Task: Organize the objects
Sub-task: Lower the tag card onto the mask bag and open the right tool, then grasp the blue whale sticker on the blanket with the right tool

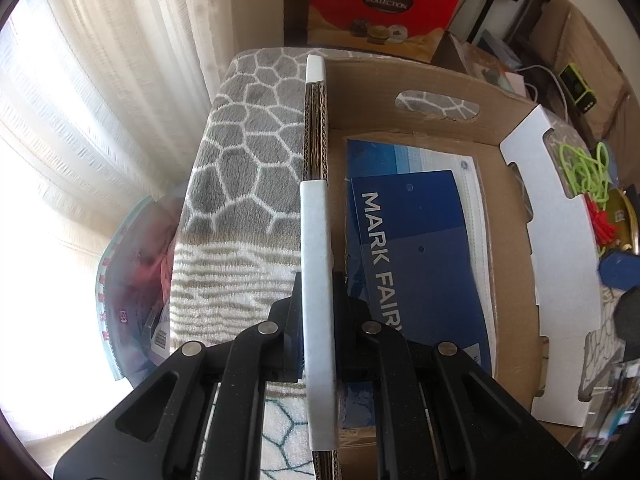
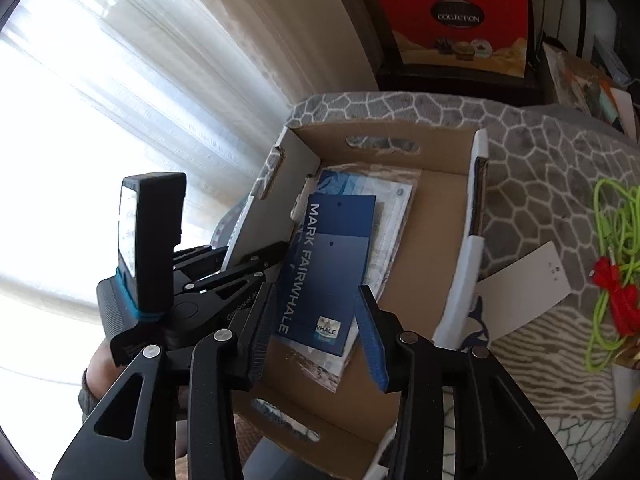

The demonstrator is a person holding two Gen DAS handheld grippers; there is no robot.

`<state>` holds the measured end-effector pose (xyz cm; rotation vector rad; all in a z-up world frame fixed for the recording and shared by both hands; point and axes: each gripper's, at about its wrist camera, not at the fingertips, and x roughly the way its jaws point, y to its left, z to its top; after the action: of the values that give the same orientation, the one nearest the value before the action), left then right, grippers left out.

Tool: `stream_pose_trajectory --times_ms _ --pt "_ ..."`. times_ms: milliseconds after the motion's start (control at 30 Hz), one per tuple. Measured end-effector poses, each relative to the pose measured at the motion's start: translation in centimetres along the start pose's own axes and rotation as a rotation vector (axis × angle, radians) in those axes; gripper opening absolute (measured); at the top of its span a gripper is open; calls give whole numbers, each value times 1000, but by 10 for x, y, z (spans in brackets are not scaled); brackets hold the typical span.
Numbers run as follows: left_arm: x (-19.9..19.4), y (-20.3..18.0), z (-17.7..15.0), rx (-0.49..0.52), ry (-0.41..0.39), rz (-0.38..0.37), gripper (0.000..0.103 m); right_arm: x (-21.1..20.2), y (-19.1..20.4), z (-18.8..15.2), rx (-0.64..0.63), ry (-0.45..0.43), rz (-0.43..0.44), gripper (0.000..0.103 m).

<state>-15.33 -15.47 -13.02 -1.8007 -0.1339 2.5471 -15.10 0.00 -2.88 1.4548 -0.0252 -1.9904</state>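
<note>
The left gripper [image 1: 318, 300] clamps the cardboard box [image 1: 420, 120] by its left wall, steadying it on the blanket [image 1: 248, 148]. The right gripper [image 2: 316, 336] hovers with jaws apart, holding nothing, above the blue card [image 2: 324, 264] (lettered MARK FAIRWHALE) lying flat near the box's left wall.

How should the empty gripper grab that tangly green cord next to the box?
Probably from straight above. The green cord lies in a loose heap on the grey blanket, right of the cardboard box, so no side gives a firm edge. Pinch where several loops bunch, near the red bit. The right gripper is open; the left gripper clamps the box wall.
</note>
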Motion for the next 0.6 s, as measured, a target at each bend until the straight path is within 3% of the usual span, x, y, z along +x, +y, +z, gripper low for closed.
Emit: stream_pose_trajectory --times_ms 233,367,600 --pt "-2 8 1 -6 -7 5 9 -42 -67 -11 -4 -34 -145 42" --pt "-2 27 1 -45 2 -18 9 -20 -94 -27 23 7 -169 42" --pt "-2 27 -1 -40 1 -2 9 21 -100 -39 -5 34 -192 43"
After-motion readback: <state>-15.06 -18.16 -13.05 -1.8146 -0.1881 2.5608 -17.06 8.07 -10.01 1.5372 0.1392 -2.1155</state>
